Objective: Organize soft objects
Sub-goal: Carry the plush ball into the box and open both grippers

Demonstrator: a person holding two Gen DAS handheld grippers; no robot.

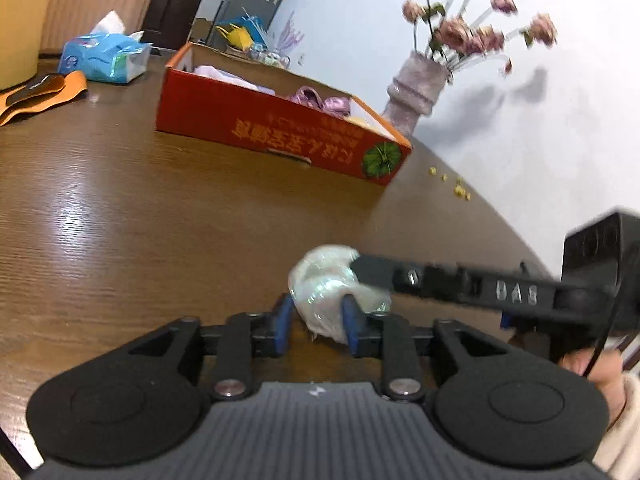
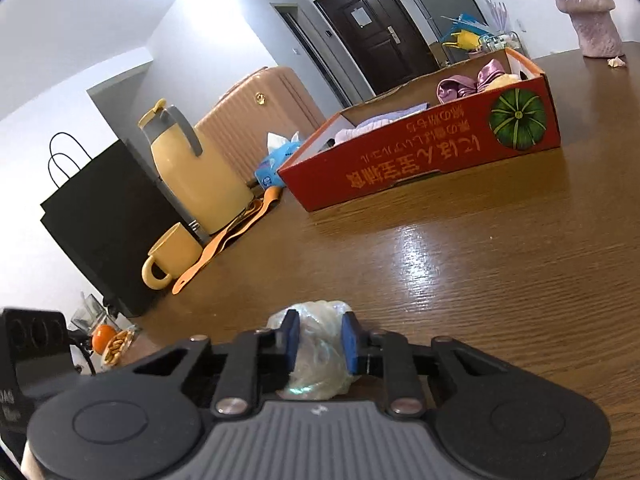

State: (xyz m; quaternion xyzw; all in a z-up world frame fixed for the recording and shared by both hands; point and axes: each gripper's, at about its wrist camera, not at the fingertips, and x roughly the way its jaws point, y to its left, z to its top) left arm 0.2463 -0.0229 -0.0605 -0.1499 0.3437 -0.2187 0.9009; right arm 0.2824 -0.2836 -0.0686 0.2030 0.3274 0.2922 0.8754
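Note:
A crumpled clear iridescent plastic bag [image 1: 334, 286] lies on the brown wooden table [image 1: 140, 208]. My left gripper [image 1: 318, 326] has its blue pads on either side of the bag's near end, closed partly on it. My right gripper [image 2: 320, 344] is shut on the same bag [image 2: 320, 350]; its black finger reaches in from the right in the left wrist view [image 1: 374, 270]. A red cardboard box [image 1: 280, 128] holding purple and white soft items stands further back, also in the right wrist view [image 2: 424, 156].
A pink vase of flowers [image 1: 416, 88] stands behind the box by the wall. A blue tissue pack [image 1: 104, 56], orange strap [image 2: 228, 236], yellow kettle [image 2: 192, 168], yellow mug [image 2: 172, 256] and black paper bag [image 2: 104, 216] stand along the table's far side. Small yellow crumbs [image 1: 460, 188] lie near the wall.

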